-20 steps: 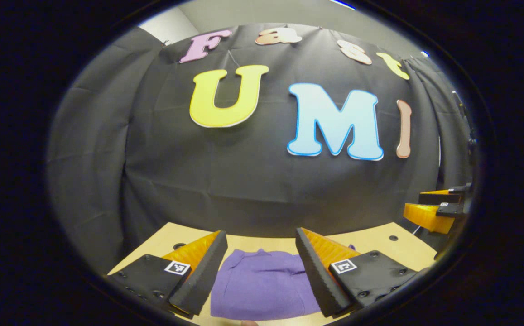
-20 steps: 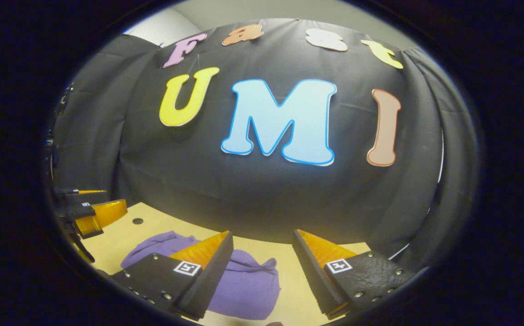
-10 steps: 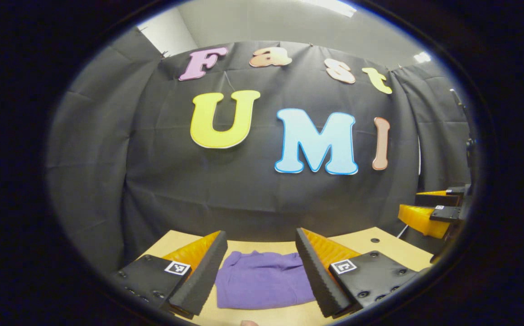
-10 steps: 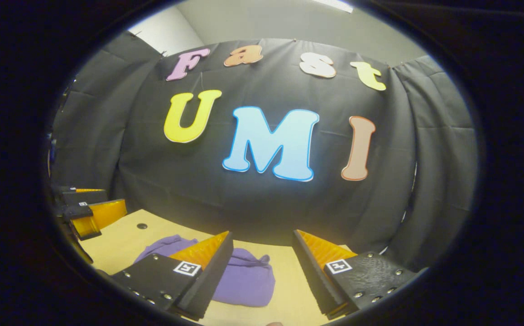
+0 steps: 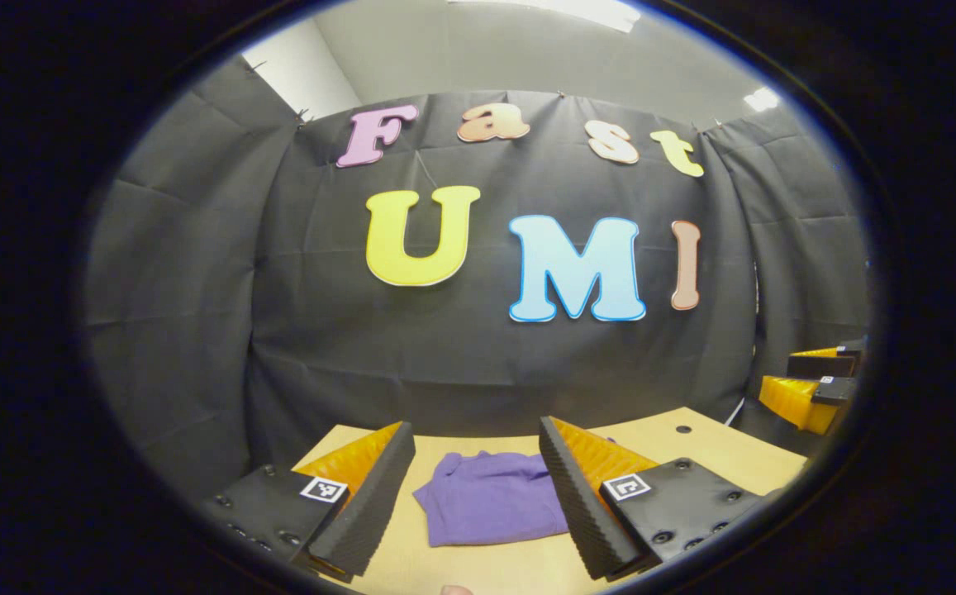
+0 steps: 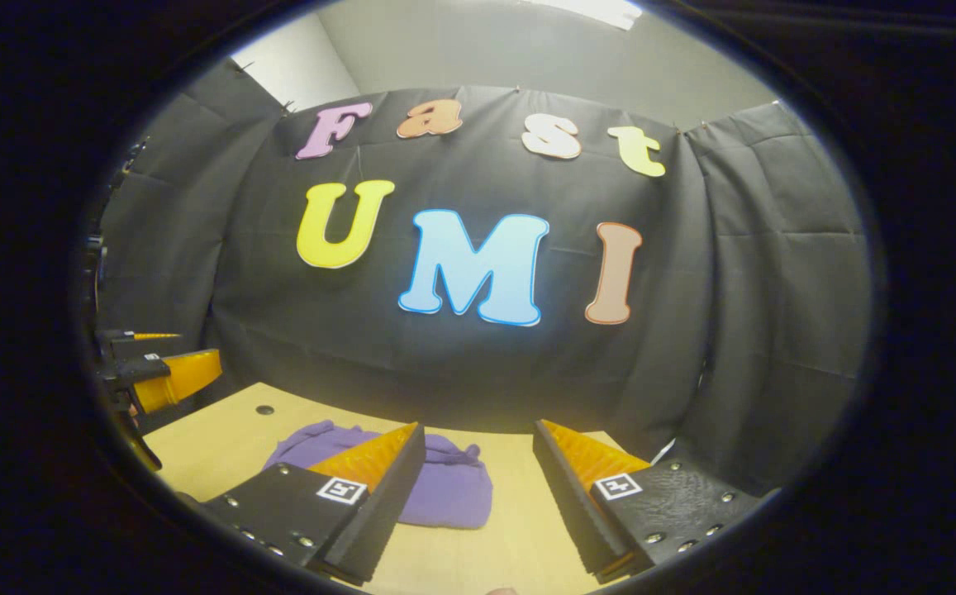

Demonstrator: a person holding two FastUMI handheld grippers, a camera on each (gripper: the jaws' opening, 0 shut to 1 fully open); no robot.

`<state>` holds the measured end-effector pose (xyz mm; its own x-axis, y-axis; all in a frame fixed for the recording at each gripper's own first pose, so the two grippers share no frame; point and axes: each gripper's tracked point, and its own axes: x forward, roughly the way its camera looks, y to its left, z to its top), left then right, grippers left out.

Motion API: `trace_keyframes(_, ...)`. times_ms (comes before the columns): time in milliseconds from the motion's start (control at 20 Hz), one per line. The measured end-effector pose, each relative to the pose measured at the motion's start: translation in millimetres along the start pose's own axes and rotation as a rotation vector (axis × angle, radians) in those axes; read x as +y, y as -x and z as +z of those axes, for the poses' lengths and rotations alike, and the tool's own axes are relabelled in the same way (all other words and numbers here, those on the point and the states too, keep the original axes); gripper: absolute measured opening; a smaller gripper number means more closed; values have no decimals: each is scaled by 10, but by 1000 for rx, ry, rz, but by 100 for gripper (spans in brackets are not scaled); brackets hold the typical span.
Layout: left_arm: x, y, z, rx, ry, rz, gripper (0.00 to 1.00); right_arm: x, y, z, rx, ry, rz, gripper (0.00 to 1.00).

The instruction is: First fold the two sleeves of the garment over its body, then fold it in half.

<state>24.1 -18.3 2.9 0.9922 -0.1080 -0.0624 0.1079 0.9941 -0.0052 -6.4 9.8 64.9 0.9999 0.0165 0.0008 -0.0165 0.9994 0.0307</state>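
Both tongs have drawn back, agape, from garment.

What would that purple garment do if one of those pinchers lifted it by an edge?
The garment would probably droop and unfold, since it lies soft and rumpled on the table. It looks thin, so likely light. Pushed, it would probably bunch rather than slide whole.

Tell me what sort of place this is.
Most likely a small recording booth, not a home: black cloth wall draped behind a bare wooden table, with a folded purple garment on it and an open handheld tool, the left tool.
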Motion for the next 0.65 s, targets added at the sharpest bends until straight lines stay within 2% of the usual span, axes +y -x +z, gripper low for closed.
trace_keyframes(250, -65, 148, 21, -6, -15, -5, 94, 7, 32, 66, -14, -32, 17, 85)
trace_keyframes(350, -96, 190, 35, -11, -5, 1, 96, 32, 32, 77, -17, -32, 39, 85)
trace_keyframes(650, -269, 319, 81, -25, -22, 26, 94, -5, 59, 143, -32, -51, 89, 85)
